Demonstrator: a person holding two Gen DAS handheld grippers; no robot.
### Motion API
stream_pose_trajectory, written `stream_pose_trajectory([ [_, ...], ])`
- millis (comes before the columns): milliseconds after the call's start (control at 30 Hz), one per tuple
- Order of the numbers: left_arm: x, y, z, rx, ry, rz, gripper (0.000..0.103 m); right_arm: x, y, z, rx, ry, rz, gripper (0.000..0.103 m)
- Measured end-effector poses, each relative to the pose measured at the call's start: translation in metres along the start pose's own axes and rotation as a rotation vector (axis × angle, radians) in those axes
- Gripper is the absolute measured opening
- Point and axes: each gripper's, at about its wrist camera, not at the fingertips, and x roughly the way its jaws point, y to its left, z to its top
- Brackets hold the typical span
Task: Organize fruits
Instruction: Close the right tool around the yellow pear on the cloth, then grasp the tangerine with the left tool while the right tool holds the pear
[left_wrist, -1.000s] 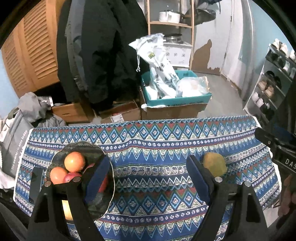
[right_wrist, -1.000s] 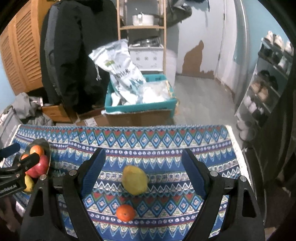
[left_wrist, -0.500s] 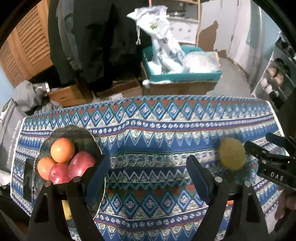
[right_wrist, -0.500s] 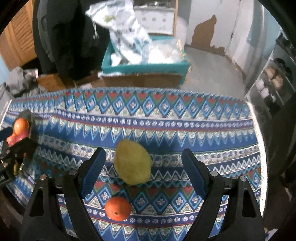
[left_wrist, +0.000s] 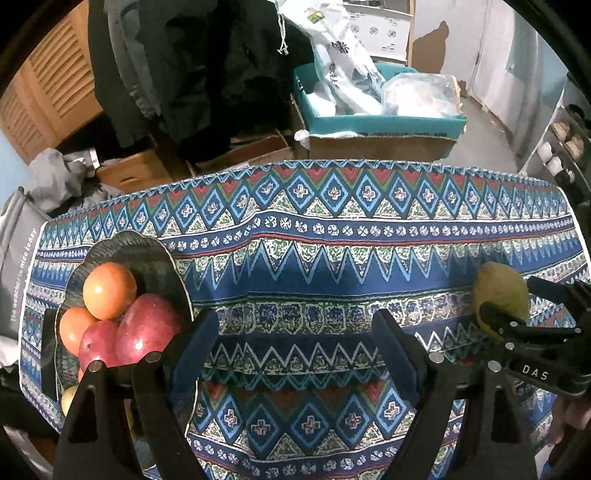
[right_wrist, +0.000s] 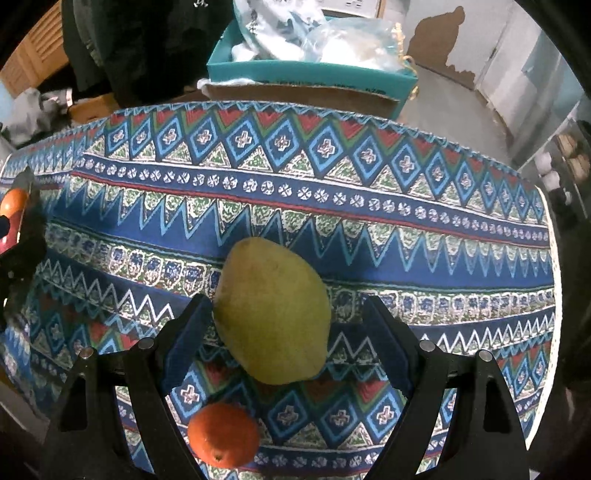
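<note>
A large yellow-green fruit (right_wrist: 273, 310) lies on the patterned tablecloth (right_wrist: 332, 206). My right gripper (right_wrist: 286, 301) is open and straddles it: the left pad is close beside the fruit and a gap shows on the right. A small orange (right_wrist: 223, 434) rests nearer the front edge, below the fingers. At the table's left a dark plate (left_wrist: 147, 254) holds two oranges (left_wrist: 109, 290) and red apples (left_wrist: 147, 328). My left gripper (left_wrist: 295, 315) hangs open over bare cloth just right of the plate, with nothing between its fingers.
Beyond the far table edge stand a teal box (left_wrist: 384, 125) full of plastic bags, cardboard boxes and hanging dark coats (left_wrist: 207, 66). A shoe rack (left_wrist: 565, 140) is at the right. A grey bag (left_wrist: 18, 258) sits off the table's left end.
Both grippers have come down toward the table and tipped further downward. The yellow-green fruit, earlier ahead of the right fingers, now lies between them. Neither gripper's opening has changed.
</note>
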Motion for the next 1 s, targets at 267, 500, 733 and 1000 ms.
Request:
stream_pose_trajectory([
  [267, 0.007, -0.003, 0.001, 0.009, 0.009, -0.007, 0.086, 0.016, -0.004, 0.0, 0.038, 0.03, 0.054, 0.083],
  [500, 0.007, -0.009, -0.001, 0.022, 0.012, -0.011, 0.086, 0.022, -0.005, 0.002, 0.065, 0.053, 0.107, 0.068],
  [733, -0.006, -0.018, -0.003, 0.04, -0.002, -0.04, 0.086, -0.002, -0.015, -0.008, 0.083, 0.003, 0.029, 0.068],
  [1000, -0.024, -0.043, -0.014, 0.082, -0.004, -0.109, 0.086, -0.043, -0.033, -0.033, 0.129, -0.043, -0.048, 0.068],
])
